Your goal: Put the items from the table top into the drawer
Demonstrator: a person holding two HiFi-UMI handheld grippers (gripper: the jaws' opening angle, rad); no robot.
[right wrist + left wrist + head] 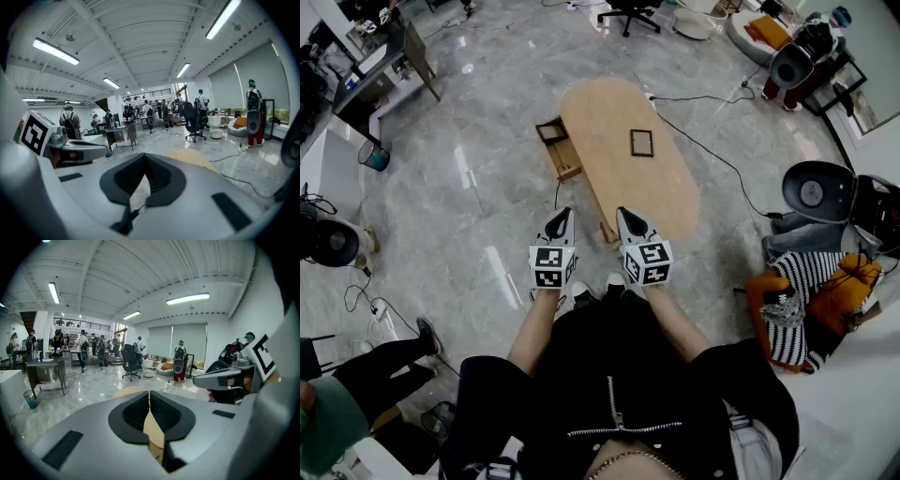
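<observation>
Jaws pressed together and gripping nothing, the left gripper [562, 215] and right gripper [625, 215] are held side by side by a person in black standing on a polished grey floor [478, 187]. Both grippers angle slightly downward toward an oval wooden table [619, 192]. On the tabletop, well apart from both grippers, lies a small dark square item [641, 142], possibly a frame or shallow tray; the head view is too distant to tell which. At the table's left edge a drawer [553, 131] stands pulled open. A black cable [712, 150] trails across the floor to the table's right, and striped fabric [802, 291] is heaped beyond it.
</observation>
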